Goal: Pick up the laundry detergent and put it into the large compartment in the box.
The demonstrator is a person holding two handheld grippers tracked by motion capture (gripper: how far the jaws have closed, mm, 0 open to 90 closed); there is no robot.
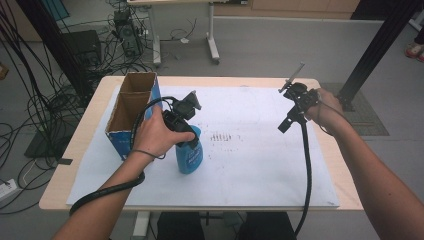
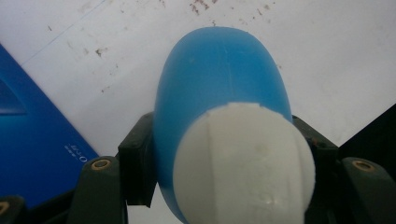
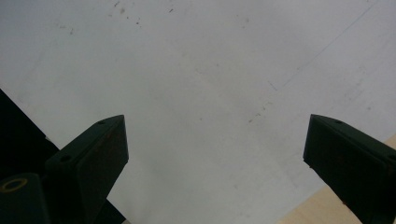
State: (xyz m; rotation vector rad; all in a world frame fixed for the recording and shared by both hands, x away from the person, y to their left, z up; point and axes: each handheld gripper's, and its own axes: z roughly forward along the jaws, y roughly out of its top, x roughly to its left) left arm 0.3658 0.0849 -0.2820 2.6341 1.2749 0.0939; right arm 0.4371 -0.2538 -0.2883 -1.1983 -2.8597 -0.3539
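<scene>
Blue bottle (image 1: 189,155) stands on white sheet (image 1: 250,165), beside cardboard box (image 1: 131,111). Left gripper (image 2: 224,154) clamped below white cap (image 2: 245,163); plastic likely light, slick, rigid. Right gripper (image 3: 215,154) jaws apart, empty.

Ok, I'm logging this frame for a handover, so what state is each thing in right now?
Blue plastic bottle with white cap: upright on the white sheet, gripped near its top.
Left gripper: shut on the bottle.
Right gripper: open, nothing between its fingers.
Blue cardboard box: upright, top open.
</scene>
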